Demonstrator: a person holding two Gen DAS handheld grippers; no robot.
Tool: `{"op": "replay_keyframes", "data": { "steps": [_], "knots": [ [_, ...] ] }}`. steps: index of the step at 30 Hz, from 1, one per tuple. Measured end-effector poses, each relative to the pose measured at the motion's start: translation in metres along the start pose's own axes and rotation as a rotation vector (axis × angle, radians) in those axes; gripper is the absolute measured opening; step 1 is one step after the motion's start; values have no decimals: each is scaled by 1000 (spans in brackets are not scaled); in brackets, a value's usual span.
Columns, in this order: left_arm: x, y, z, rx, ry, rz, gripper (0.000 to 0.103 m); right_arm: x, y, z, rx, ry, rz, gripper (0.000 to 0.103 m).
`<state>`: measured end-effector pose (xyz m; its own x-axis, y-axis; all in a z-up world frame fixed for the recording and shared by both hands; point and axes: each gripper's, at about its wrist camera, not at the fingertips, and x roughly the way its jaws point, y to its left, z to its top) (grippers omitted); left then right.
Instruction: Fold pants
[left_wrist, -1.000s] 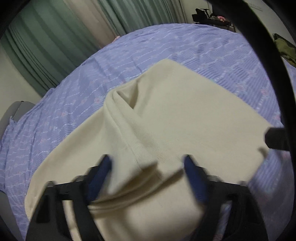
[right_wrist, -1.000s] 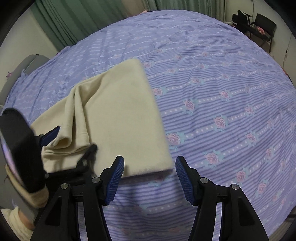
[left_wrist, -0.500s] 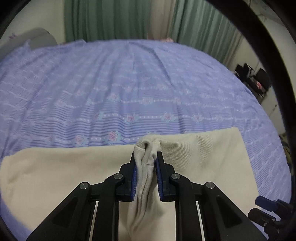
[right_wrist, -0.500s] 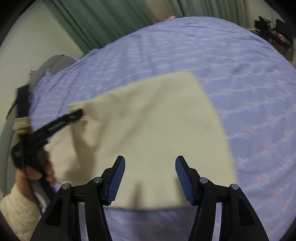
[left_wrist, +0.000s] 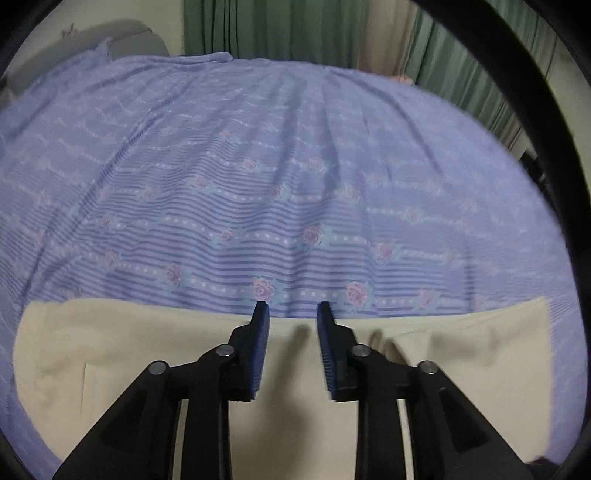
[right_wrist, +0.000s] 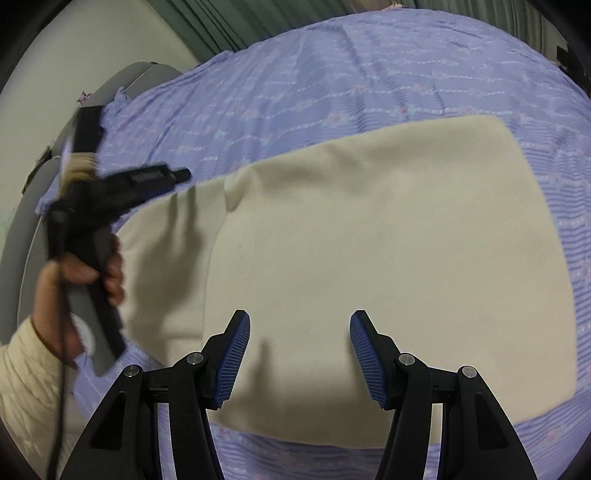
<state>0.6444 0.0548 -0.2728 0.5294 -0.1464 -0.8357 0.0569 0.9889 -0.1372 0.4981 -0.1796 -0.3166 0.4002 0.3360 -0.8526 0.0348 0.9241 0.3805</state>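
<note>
The cream pants (right_wrist: 369, 229) lie folded flat on the purple flowered bedspread (right_wrist: 332, 74). In the left wrist view the pants (left_wrist: 129, 350) run as a wide band under my left gripper (left_wrist: 291, 306), which is open and empty above their far edge. My right gripper (right_wrist: 300, 319) is open and empty, just above the near part of the folded pants. The left hand-held gripper (right_wrist: 110, 192) shows in the right wrist view at the pants' left end, held by a hand (right_wrist: 74, 280).
The bedspread (left_wrist: 258, 166) stretches far beyond the pants. Green curtains (left_wrist: 277, 29) hang behind the bed. A grey headboard or chair (right_wrist: 22, 229) stands at the left. Dark furniture (right_wrist: 572, 62) sits at the far right.
My left gripper has let go of the bunched pants fold and opened; the fabric now lies flat. My right gripper stays open and has moved further over the pants.
</note>
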Motion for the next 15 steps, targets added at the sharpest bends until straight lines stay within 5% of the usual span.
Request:
{"op": "replay_keyframes", "data": {
  "steps": [6,11,15],
  "knots": [
    [-24,-25,-17,184,12,-198,34,-2,11,-17,15,6,44,57],
    [3,-46,-25,214,98,-269,32,15,32,-36,-32,59,41,39],
    [26,-50,-27,175,130,-260,7,26,43,-47,-80,73,17,33]
  ]
}}
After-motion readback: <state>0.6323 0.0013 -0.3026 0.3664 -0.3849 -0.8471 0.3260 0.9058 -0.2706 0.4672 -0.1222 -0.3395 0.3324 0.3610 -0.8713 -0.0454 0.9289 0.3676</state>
